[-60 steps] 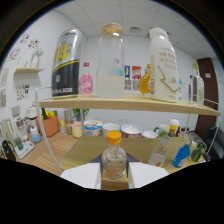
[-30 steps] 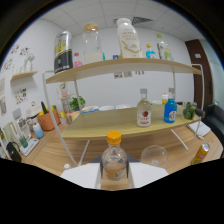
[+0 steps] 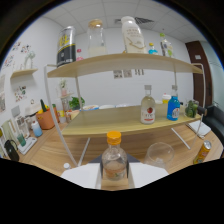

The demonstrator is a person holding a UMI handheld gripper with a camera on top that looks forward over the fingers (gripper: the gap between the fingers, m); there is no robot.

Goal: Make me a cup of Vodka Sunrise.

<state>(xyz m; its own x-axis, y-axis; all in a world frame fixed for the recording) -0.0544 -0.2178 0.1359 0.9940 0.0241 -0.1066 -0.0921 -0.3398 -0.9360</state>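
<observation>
Bottle (image 3: 114,162) with orange cap stands upright between the gripper (image 3: 114,181) fingers, long axis vertical, cap pointing up toward the shelf above. Clear body, pale amber liquid inside; its base is cut off by the dark mass of the gripper. White finger pads (image 3: 80,175) flank it at either side; whether they press on it cannot be told, as the contact points are hidden.

Just beside the bottle, an empty clear glass (image 3: 160,154) rests on the wooden table (image 3: 50,155). A yellow can (image 3: 202,152) sits further out, partly cut off.

Two-tier shelf (image 3: 125,65) beyond. Lower tier: a clear bottle with red label (image 3: 147,107), a blue bottle (image 3: 173,106), a green item hard to make out. Upper tier: a dark can (image 3: 66,46), a glass jar (image 3: 96,39), a white bottle (image 3: 132,36). An orange pot with a plant (image 3: 46,117) stands beside the shelf.
</observation>
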